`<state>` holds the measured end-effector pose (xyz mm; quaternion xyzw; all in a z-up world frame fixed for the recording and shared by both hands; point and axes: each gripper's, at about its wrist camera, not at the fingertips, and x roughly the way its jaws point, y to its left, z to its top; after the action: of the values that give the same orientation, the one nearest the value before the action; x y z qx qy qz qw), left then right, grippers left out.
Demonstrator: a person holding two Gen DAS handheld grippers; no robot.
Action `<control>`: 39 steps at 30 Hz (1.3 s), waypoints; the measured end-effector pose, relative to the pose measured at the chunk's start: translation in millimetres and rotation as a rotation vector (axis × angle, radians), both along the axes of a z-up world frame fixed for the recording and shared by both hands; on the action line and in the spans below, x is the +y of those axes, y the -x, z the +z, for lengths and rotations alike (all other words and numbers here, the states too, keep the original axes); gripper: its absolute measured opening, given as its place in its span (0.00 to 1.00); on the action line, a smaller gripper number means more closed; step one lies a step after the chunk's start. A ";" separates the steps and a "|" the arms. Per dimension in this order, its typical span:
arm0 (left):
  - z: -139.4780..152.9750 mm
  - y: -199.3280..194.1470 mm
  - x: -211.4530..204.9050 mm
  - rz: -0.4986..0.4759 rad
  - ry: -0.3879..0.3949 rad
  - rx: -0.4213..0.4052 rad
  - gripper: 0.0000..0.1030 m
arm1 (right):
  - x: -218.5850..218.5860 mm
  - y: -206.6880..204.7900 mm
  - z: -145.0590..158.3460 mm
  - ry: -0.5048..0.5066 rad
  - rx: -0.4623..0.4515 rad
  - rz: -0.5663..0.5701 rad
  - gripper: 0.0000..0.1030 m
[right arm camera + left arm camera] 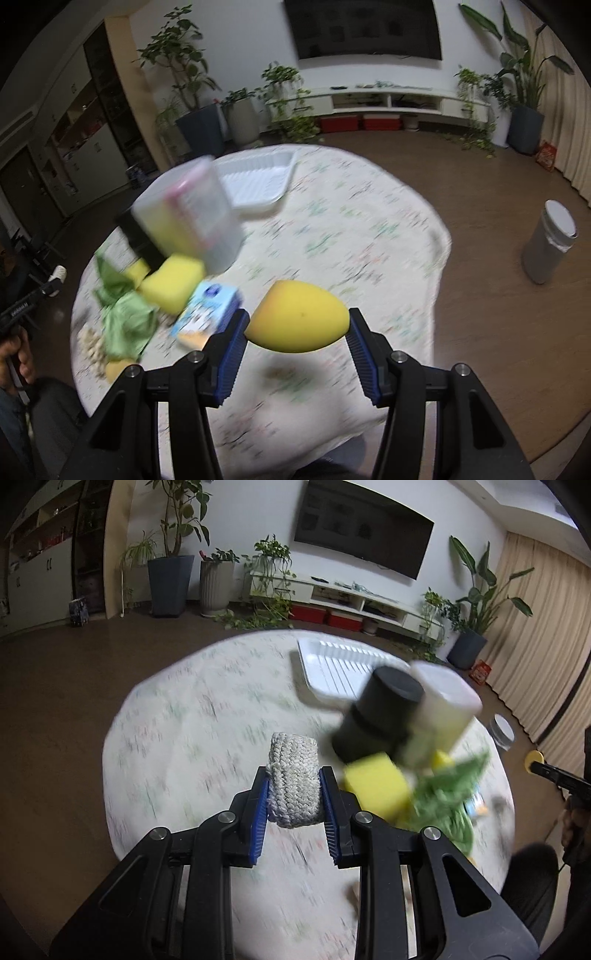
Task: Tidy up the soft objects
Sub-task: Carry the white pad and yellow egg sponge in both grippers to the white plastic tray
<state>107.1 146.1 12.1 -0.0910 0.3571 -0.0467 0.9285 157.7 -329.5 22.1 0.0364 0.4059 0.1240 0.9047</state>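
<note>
A rolled grey knitted cloth [293, 782] is pinched between the blue pads of the left gripper [294, 805] and is carried clear above the round cloth-covered table [192, 716]; a yellow egg-shaped sponge [297, 316] is clamped at its two ends by the right gripper [295, 328], likewise above the table. Both are judged to be light and yielding; the knit can be expected to squash and slip little against the ribbed pads, so a hold across the middle of the roll is favoured; the sponge is smoother and tapered, and a hold across its widest part would be steadier than one at the tips. Just to the right of the knitted roll, a yellow block sponge [376, 788] and a crumpled green cloth [447, 794] lie on the table, touching or nearly so; these are probably further soft items to be sorted. Beside them a black cylinder [376, 716] and a clear plastic jar [443, 709] are seen, much blurred, so whether they stand upright cannot be told; a small blue carton [208, 310] lies near the sponges. A white ribbed tray [332, 664] rests at the far side of the table and is taken to be the likely destination.
</note>
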 end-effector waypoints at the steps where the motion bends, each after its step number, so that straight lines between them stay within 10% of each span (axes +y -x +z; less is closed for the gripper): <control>1: 4.0 -11.0 3.4 -0.001 -0.006 -0.003 0.23 | -5.1 -6.2 1.5 0.004 -0.002 -0.011 0.55; 11: 44.3 -137.4 -4.4 -0.086 -0.138 -0.048 0.24 | -44.4 -137.9 31.7 0.038 -0.034 -0.083 0.55; 21: 10.4 -264.9 -59.4 -0.290 -0.246 0.063 0.24 | 43.7 -269.3 26.7 0.092 -0.001 0.124 0.55; 27: -27.0 -285.6 -102.3 -0.446 -0.322 0.117 0.24 | 106.9 -300.5 -11.9 0.129 0.045 0.336 0.55; 39: -76.6 -297.1 -101.6 -0.420 -0.328 0.234 0.25 | 159.3 -327.2 -67.9 0.268 0.113 0.487 0.58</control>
<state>404.2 44.6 -64.6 0.1316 0.4757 -0.1690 0.8531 484.9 -170.2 -45.8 -0.1754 0.4652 0.2807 0.8210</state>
